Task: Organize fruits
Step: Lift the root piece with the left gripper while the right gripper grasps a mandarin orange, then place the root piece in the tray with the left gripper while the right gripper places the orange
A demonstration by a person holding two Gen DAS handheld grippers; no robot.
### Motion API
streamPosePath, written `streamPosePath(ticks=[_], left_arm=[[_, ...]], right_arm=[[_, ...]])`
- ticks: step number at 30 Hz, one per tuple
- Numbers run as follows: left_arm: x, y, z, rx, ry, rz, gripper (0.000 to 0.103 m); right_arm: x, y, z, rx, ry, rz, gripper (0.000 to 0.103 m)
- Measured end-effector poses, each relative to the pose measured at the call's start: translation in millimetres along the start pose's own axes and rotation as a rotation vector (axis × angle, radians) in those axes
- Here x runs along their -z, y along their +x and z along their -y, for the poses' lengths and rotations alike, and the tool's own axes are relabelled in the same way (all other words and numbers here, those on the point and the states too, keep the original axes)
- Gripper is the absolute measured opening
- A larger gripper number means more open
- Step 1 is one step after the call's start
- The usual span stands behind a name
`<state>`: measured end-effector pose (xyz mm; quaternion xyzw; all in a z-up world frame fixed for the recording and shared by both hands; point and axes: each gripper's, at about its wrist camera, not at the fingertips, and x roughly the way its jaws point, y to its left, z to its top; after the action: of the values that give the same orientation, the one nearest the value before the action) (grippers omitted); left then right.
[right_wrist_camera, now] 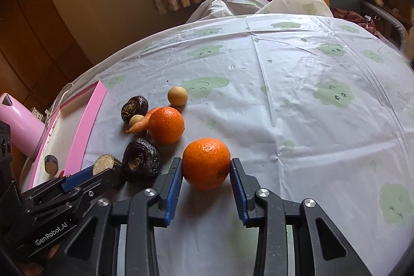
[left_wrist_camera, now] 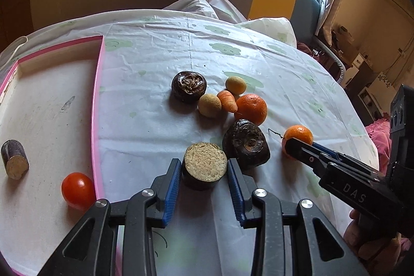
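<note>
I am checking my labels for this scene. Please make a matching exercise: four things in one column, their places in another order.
Things:
1. tomato
2. cut cane piece
3. nearest orange
4. carrot

Places:
A. between the right gripper fingers
B. in the pink tray
C. among the loose fruit on the cloth
D. between the left gripper fingers

Pairs: 1-B, 2-D, 3-A, 4-C

My pads point(left_wrist_camera: 172, 188) are ribbed blue plastic on matt black arms. Tablecloth point(left_wrist_camera: 160, 48) is thin glossy plastic sheet, creased. Tomato point(left_wrist_camera: 77, 190) smooth, shiny. Orange point(right_wrist_camera: 206, 163) dimpled peel. Cane stub point(left_wrist_camera: 205, 165) has a coarse fibrous cut face.
</note>
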<state>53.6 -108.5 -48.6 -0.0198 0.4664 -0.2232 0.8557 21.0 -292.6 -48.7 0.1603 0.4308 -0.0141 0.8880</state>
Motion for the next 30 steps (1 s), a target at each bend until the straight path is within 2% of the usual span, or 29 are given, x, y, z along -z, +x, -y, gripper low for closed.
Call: streamPosePath(ticks=[5,12,20,26,30], left_arm=[[5.6,-16.5,-2.4,0.008,0.002,0.030,0.036],[2.4,-46.0,-18.8,0.010,-0.058,0.086,0.036],[-9.1,-74.6,-67.2,-0.076,-0.149,0.158,0.036],[-25.7,-84.3,-112.3,-0.170,-0.213,0.181,0.037],[-36.7,-84.7,-135.4,-0.223,-0.245,0.187,0.037]], right_arm=[[4.3,-11.7,-4.0,-0.003,-0.006,0.025,0.036],[3.3,-28.8,-20.8,-0.020,-0.044,0.060,0.036],[-2.1,-41.8,-70.2,-0.133,-0.146,0.076,0.036],[2.7,-35.2,-128.4,-0.260,-0.260,0.032,0.036],[8.7,-25.1,-164.1,-0.310,-0.331,0.001,0.036]])
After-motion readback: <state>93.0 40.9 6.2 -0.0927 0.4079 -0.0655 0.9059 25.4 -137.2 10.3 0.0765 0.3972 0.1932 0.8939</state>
